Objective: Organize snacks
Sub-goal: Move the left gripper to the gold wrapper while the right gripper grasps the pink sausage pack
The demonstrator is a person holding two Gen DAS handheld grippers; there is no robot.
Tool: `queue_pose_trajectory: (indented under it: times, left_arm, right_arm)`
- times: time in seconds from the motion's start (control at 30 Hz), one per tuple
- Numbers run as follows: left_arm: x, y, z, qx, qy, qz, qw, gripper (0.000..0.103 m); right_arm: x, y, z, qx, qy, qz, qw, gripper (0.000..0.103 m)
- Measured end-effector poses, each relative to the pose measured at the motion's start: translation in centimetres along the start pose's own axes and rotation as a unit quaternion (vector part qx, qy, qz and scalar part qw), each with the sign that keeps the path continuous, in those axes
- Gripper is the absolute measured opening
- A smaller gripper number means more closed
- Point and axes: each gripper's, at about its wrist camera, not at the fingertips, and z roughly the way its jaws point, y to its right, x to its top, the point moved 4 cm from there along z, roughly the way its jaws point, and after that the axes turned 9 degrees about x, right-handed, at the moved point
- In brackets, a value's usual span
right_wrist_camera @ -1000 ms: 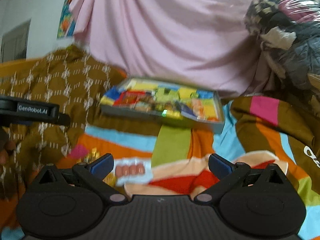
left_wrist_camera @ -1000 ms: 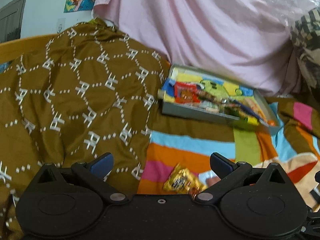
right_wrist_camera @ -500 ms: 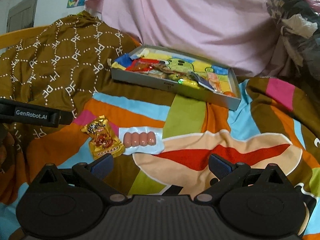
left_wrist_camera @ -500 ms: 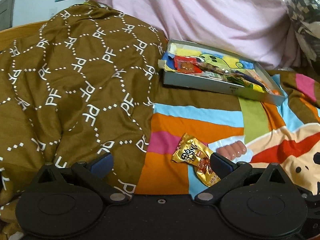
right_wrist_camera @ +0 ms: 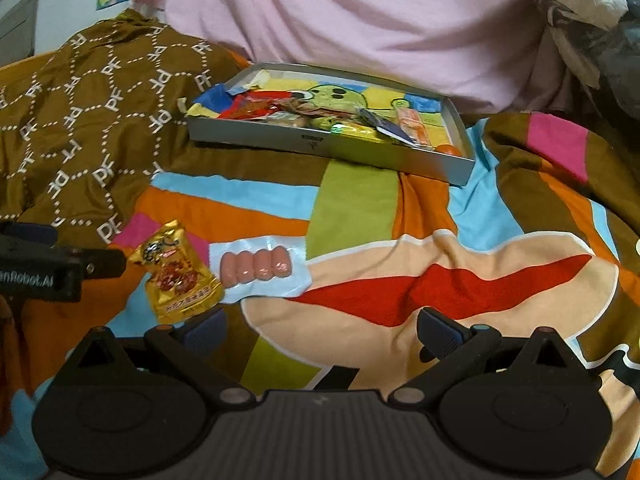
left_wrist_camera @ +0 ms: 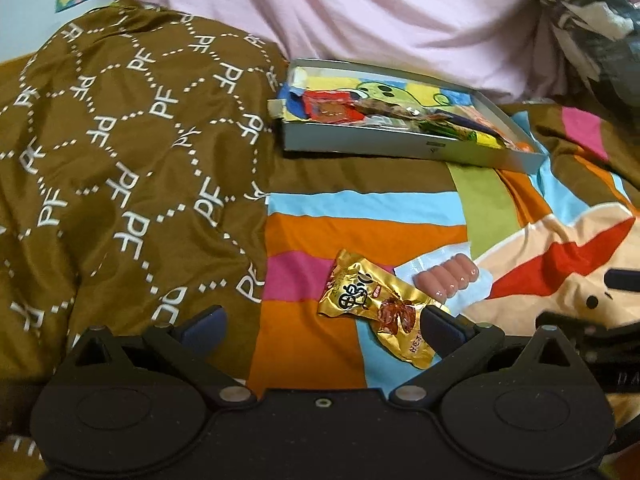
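A gold snack packet (left_wrist_camera: 378, 312) lies on the striped bedspread; it also shows in the right wrist view (right_wrist_camera: 176, 272). Beside it lies a clear pack of small sausages (left_wrist_camera: 446, 280), which the right wrist view (right_wrist_camera: 256, 266) shows too. A grey shallow box (left_wrist_camera: 400, 146) holding several snack packets sits farther back, also in the right wrist view (right_wrist_camera: 320, 142). My left gripper (left_wrist_camera: 322, 326) is open and empty, with the gold packet between its fingers. My right gripper (right_wrist_camera: 322, 326) is open and empty, just right of the sausage pack.
A brown patterned blanket (left_wrist_camera: 120, 152) is heaped on the left. A pink sheet (left_wrist_camera: 360, 12) hangs behind the box. A plastic-wrapped bundle (right_wrist_camera: 580, 20) sits at the back right. The left gripper's body (right_wrist_camera: 44, 268) shows at the left edge of the right wrist view.
Both grippers have moved down and closer to the bedspread. The gold packet and sausage pack now sit larger and nearer the fingers. Both stay open.
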Motion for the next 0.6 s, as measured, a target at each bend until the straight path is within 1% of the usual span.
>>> queue_pose_trajectory:
  times: [0.1, 0.2, 0.37, 0.43, 0.6]
  left_arm:
    - [0.2, 0.2, 0.6, -0.006, 0.004, 0.017, 0.9998, 0.102]
    - [0.4, 0.3, 1.3, -0.003, 0.005, 0.029, 0.9996, 0.102]
    - [0.8, 0.2, 2.3, 0.005, 0.004, 0.032, 0.9995, 0.102]
    - [0.9, 0.1, 2.6, 0.006, 0.001, 0.03, 0.9995, 0.102]
    - [1.1, -0.3, 3.2, 0.006, -0.002, 0.02, 0.9998, 0.102]
  right_arm:
    - [0.3, 0.4, 0.4, -0.005, 0.013, 0.009, 1.0, 0.103]
    - [0.7, 0.8, 0.7, 0.003, 0.025, 0.026, 0.999, 0.103]
    - [1.2, 1.2, 2.0, 0.016, 0.029, 0.042, 0.999, 0.103]
    - [1.4, 1.0, 2.8, 0.027, 0.025, 0.037, 0.999, 0.103]
    - [1.8, 0.5, 5.0, 0.047, 0.017, -0.001, 0.999, 0.103]
